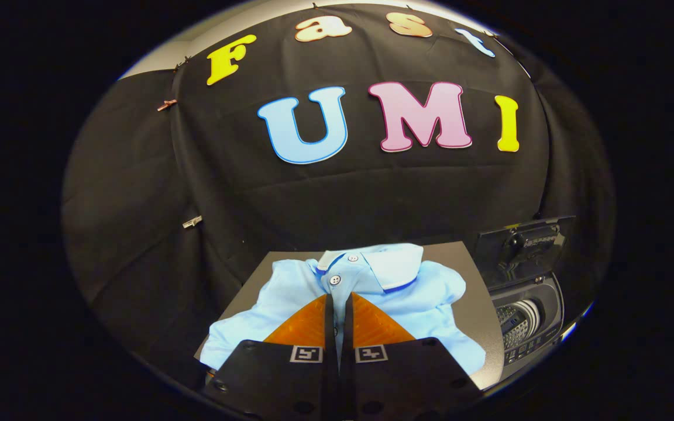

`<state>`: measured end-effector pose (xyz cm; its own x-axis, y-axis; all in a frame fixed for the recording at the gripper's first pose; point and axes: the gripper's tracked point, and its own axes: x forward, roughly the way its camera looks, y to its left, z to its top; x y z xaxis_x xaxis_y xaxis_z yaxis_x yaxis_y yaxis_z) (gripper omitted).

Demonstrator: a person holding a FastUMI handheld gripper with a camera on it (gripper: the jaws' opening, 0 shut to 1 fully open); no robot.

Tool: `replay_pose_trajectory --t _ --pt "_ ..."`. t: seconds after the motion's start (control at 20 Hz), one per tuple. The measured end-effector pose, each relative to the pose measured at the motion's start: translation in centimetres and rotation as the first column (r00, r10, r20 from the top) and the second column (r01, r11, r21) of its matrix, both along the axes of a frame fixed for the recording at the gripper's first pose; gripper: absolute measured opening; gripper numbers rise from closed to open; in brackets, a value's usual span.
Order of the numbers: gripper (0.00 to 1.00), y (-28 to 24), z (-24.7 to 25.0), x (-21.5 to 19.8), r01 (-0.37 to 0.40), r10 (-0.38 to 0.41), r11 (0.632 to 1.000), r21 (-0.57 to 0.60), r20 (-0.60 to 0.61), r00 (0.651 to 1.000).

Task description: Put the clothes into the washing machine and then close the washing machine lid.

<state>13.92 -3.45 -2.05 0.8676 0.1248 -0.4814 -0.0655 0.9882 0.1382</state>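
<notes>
A shirt (372, 286) is lying on a board (466, 257) at lower centre, with the gripper (339, 301) nearly closed over it and the washing machine (527, 316) sitting lower right.

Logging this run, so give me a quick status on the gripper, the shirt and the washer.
Gripper nearly shut, fingertips over the shirt placket, grip unconfirmed. Light blue polo shirt lies on the grey board. Washing machine beside the board, lid up, drum open. Path unobstructed.

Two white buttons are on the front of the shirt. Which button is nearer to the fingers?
The lower button on the blue shirt, just beyond the nearly closed fingers. The other button sits higher, at the collar.
</notes>
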Motion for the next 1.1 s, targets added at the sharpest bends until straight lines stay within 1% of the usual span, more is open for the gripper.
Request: replay_pose_trajectory --t 0.2,0.3,0.45,0.6,0.75,0.95,1.05,1.1 --pt "0.05 -0.9 2.5 -1.3 0.01 -0.009 1.0 -0.016 0.06 0.998" --pt "0.05 -1.8 3.7 -1.7 0.013 -0.008 0.999 -0.048 0.097 0.995" --pt "0.05 -3.3 4.5 -2.6 0.017 -0.009 0.998 -0.068 0.112 0.994" --pt "0.05 -5.4 5.4 -2.9 0.004 0.005 0.997 -0.073 0.119 0.993" --pt "0.05 -9.2 7.0 -2.8 -0.004 0.014 0.998 -0.069 0.146 0.989" --pt "0.05 -16.8 8.6 -2.9 0.018 -0.006 0.998 -0.066 0.173 0.985" --pt "0.05 -20.6 8.5 -3.2 0.024 -0.01 0.997 -0.075 0.175 0.984" --pt "0.05 -22.1 8.4 -3.2 0.023 -0.012 0.998 -0.062 0.179 0.984"
